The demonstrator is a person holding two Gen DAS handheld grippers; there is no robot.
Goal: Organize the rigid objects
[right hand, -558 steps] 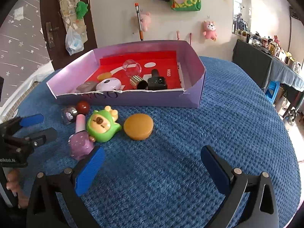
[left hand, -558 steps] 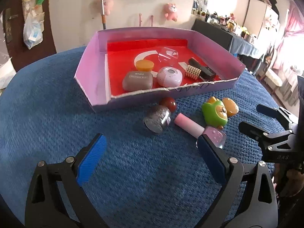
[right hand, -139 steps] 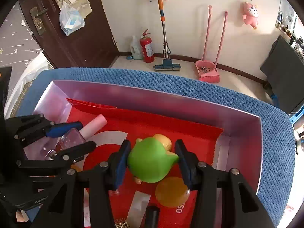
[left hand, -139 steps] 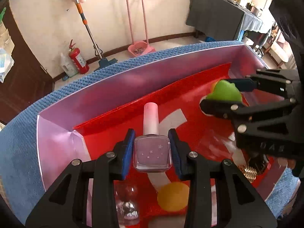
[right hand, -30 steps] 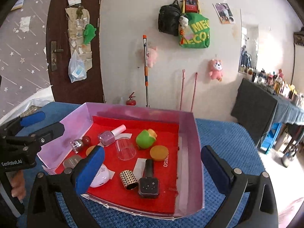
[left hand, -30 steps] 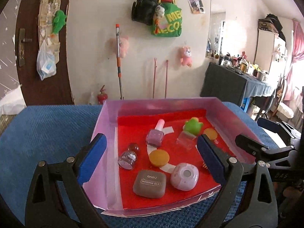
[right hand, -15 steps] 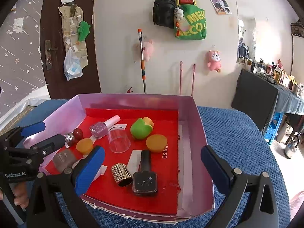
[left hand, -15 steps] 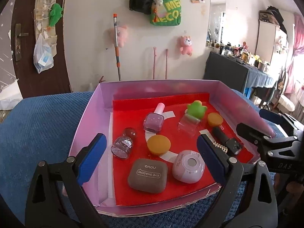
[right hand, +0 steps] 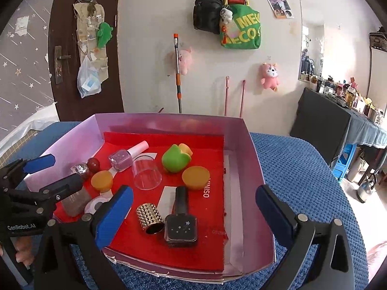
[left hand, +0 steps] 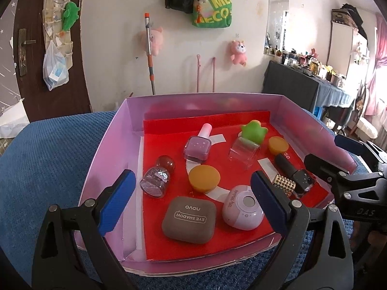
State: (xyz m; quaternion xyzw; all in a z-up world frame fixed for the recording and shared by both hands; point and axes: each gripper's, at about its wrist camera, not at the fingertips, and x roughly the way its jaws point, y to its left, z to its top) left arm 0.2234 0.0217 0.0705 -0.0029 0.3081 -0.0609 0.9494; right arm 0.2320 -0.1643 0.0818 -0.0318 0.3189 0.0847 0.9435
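Box (left hand: 113,145): everything inside it. Left gripper (left hand: 191,200) and right gripper (right hand: 193,207) both released, empty, near its front wall; a careless nudge could shift it.

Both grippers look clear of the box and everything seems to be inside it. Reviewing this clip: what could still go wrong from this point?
1. The clear cup lies on its side beside the green toy; a nudge to the box could probably roll it into its neighbours.
2. The open left gripper and right gripper hover over the box's near edge; dipping on withdrawal could catch the low, ragged front wall.
3. The glitter bottle lies sideways near the left wall and may roll.
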